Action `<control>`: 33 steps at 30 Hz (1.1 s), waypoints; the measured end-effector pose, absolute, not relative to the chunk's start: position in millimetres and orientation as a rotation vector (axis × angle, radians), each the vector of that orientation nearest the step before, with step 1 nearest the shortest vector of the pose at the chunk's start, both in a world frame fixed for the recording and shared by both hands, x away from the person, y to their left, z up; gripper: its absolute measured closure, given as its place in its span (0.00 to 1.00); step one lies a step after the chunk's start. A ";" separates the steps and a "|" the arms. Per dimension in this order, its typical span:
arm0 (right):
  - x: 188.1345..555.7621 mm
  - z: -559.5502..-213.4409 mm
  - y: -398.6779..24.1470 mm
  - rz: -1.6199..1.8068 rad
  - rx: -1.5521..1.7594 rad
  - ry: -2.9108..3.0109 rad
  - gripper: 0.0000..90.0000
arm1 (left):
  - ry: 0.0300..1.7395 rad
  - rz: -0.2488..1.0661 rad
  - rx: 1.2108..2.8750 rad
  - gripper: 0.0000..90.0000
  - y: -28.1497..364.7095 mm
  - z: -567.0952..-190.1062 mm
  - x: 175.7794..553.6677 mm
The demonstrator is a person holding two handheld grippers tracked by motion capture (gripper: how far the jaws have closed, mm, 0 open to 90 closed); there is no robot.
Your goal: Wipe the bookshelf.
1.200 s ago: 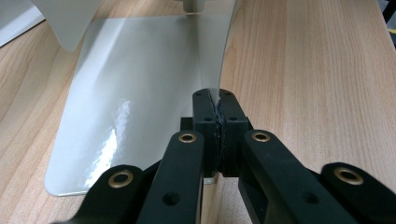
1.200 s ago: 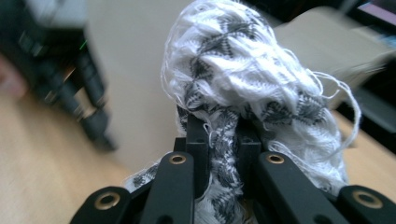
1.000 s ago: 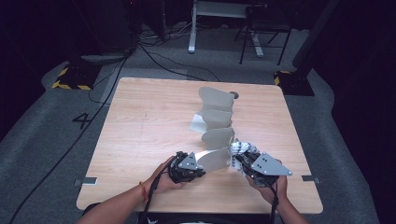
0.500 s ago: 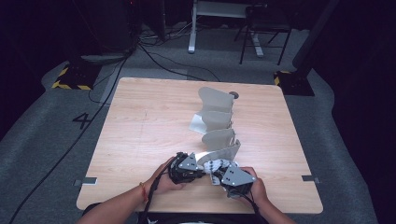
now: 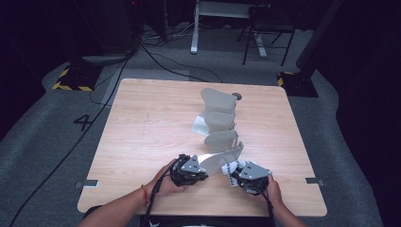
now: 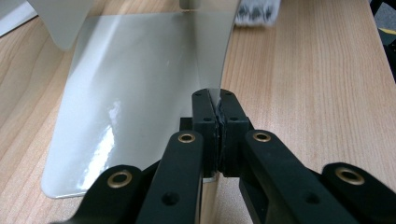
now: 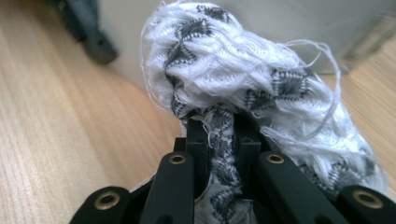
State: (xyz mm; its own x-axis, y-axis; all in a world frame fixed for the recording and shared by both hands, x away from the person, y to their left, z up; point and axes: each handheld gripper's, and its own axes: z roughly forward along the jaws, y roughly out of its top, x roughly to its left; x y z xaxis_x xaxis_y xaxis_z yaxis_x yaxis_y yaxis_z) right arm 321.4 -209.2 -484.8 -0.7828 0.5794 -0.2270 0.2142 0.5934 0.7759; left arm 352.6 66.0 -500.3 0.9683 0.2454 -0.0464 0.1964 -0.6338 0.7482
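Sheet (image 5: 218,124), grey, glossy and stiff, zigzags in curved folds along the pale wood-grain counter (image 5: 142,127), its near end pinched edgewise in the closed left gripper (image 6: 218,122). Cloth (image 7: 243,84), white knit with black zigzags and frayed threads, is bunched beside it, clamped by the right gripper (image 7: 223,133).

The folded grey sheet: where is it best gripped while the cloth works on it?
By the thin upright edge of the grey sheet nearest the person, from the near side, where the left gripper pinches it; the panels stand on edge, so only edges fit between jaws.
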 end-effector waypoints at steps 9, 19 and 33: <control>313.5 -443.5 -222.6 1.180 0.630 2.174 0.90 | 0.300 0.072 2.274 0.98 65.6 -500.4 353.7; 299.6 -421.1 -187.5 1.256 0.455 2.120 0.90 | 0.305 0.074 2.275 0.98 65.2 -500.6 354.0; 301.5 -478.2 -151.5 1.102 0.369 2.366 0.90 | 0.305 0.073 2.280 0.98 65.2 -500.8 353.3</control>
